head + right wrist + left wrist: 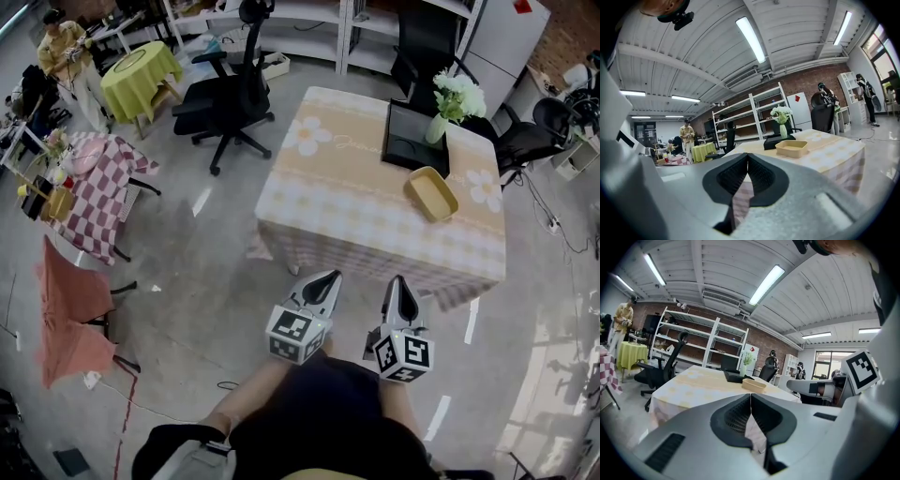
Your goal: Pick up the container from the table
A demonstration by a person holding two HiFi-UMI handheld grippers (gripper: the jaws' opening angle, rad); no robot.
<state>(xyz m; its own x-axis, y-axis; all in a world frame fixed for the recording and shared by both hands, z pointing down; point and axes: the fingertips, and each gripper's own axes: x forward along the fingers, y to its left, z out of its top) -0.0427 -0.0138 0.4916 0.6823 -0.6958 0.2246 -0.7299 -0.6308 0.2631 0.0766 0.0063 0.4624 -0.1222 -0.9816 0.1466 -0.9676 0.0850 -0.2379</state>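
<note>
The grey concrete floor (206,272) takes up most of the head view, with white shelving (309,28) along the far wall. On it stands 1 square counter (356,197) under a pale cloth of yellow checks and white daisies. A black office chair (230,98) stands off its far left corner, and 2 smaller tables sit further left: one in a red-checked cloth (98,187), one in green (141,75).

On the counter's far right part lies a flat black tray (411,139). The 2 grippers are held side by side over the floor, short of the counter's near edge and pointing at it. The left gripper (328,277) (750,395) has its jaws pressed together with nothing between them. The right gripper (398,281) (747,156) is the same, jaws together and empty.

The container (431,194) (753,384) (791,148), a shallow tan rectangular dish, sits on the counter's right half just beside the tray's near corner, well apart from both grippers. A slim vase of white flowers (457,101) stands at the tray's far right side.
</note>
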